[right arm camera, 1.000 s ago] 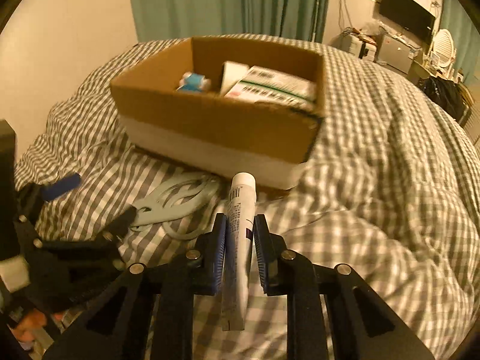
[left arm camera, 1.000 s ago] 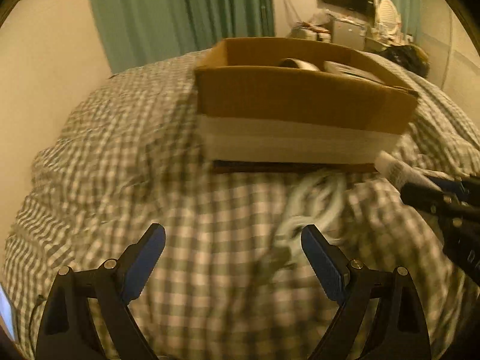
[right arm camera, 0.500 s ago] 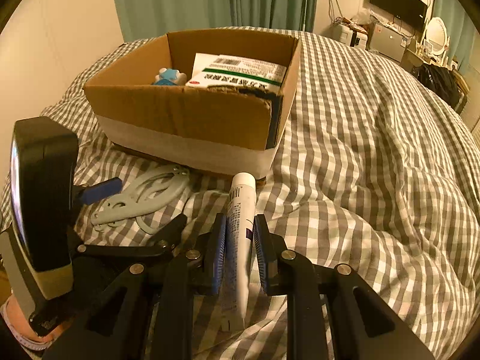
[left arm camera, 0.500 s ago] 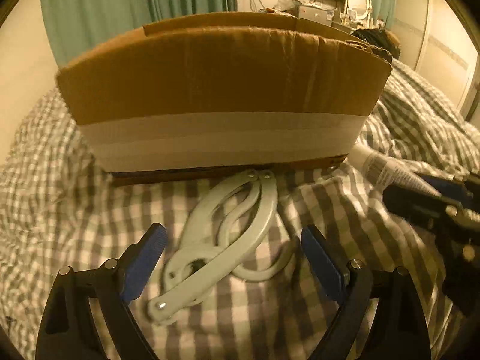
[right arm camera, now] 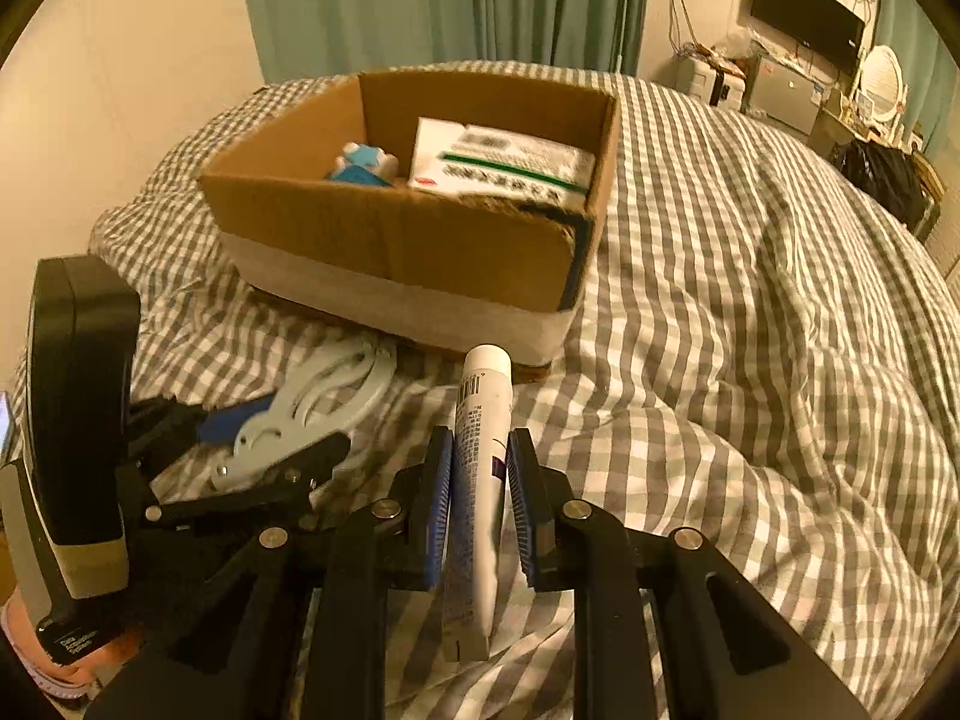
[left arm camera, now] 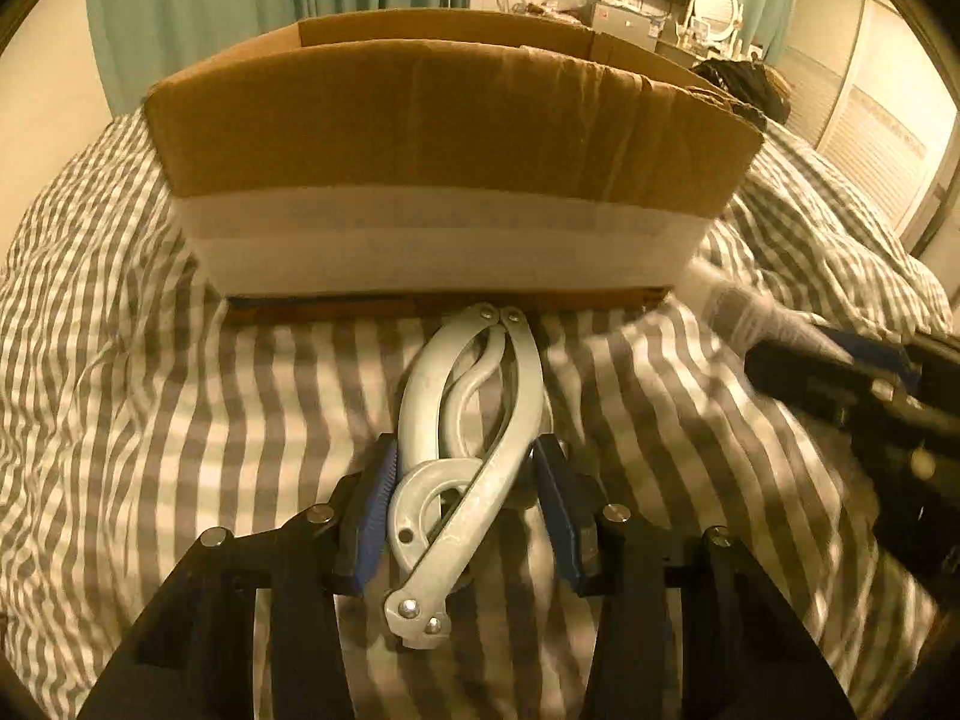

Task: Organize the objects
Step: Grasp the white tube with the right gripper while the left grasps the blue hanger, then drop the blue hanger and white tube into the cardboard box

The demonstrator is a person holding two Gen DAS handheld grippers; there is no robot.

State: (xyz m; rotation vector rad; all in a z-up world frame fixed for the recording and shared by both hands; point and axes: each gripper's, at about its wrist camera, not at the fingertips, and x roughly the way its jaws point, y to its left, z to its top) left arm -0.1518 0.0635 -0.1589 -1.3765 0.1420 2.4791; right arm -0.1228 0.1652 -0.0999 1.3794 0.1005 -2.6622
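An open cardboard box (left arm camera: pixel 450 138) with a white band sits on the checked bed; in the right wrist view the box (right arm camera: pixel 390 240) holds a white carton (right arm camera: pixel 504 162) and a small blue-and-white item (right arm camera: pixel 363 162). A pale folding hanger (left arm camera: pixel 528 372) lies in front of the box, its far end touching the box's base. My left gripper (left arm camera: pixel 465 456) is shut on the hanger's near end. The hanger (right arm camera: pixel 324 402) and the left gripper (right arm camera: pixel 276 438) also show low on the left of the right wrist view. My right gripper (right arm camera: pixel 480 450) is shut on a white tube (right arm camera: pixel 483 420), cap pointing at the box.
The checked duvet (right arm camera: pixel 750 330) spreads in soft folds to the right. A beige wall (right arm camera: pixel 120 90) and green curtains (right arm camera: pixel 450 0) stand behind the box. A dark bag (right arm camera: pixel 882 180), a TV and cluttered furniture are far right. The right gripper (left arm camera: pixel 840 372) sits at the left wrist view's right edge.
My left gripper moved forward to the hanger and went from open to shut on it. The right gripper kept hold of the tube and shifted slightly.
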